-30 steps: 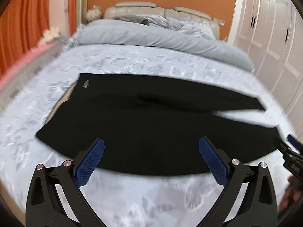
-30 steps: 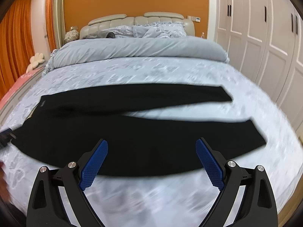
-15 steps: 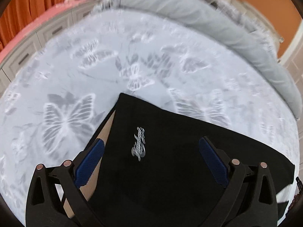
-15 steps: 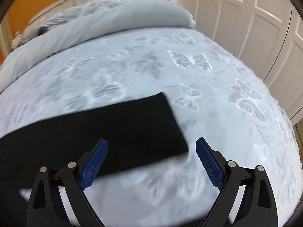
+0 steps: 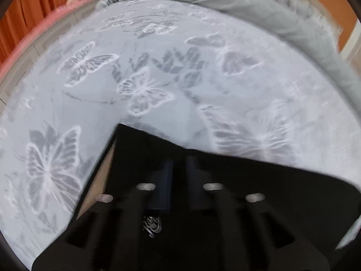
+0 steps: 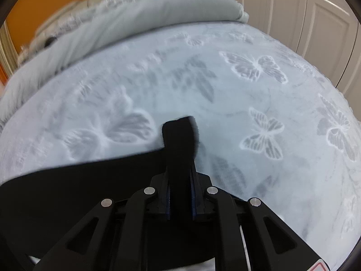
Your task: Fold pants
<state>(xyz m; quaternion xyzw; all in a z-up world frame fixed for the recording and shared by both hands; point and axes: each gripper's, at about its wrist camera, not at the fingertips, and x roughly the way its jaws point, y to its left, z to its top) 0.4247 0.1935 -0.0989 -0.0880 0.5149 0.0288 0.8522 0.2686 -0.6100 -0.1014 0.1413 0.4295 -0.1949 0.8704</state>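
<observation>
Black pants (image 5: 259,185) lie flat on the bed. The left wrist view shows their waistband corner, with a pale logo (image 5: 152,224) and a tan inner lining (image 5: 102,174) at the edge. My left gripper (image 5: 179,167) is shut on the waistband fabric, blue pads nearly together. In the right wrist view the far leg (image 6: 90,180) ends at its hem. My right gripper (image 6: 180,176) has its jaws closing on that hem, and a bunch of black fabric (image 6: 180,133) sticks up past the pads.
A pale blue bedspread (image 5: 140,90) with butterfly prints covers the bed. A folded grey duvet (image 5: 248,4) lies across the head end. Orange curtains (image 5: 20,20) hang at the left; white wardrobe doors (image 6: 293,11) stand close at the right.
Both grippers swung apart and down, the left to the waistband, the right to the leg hem. Their jaws went from wide open to closed on the black fabric.
</observation>
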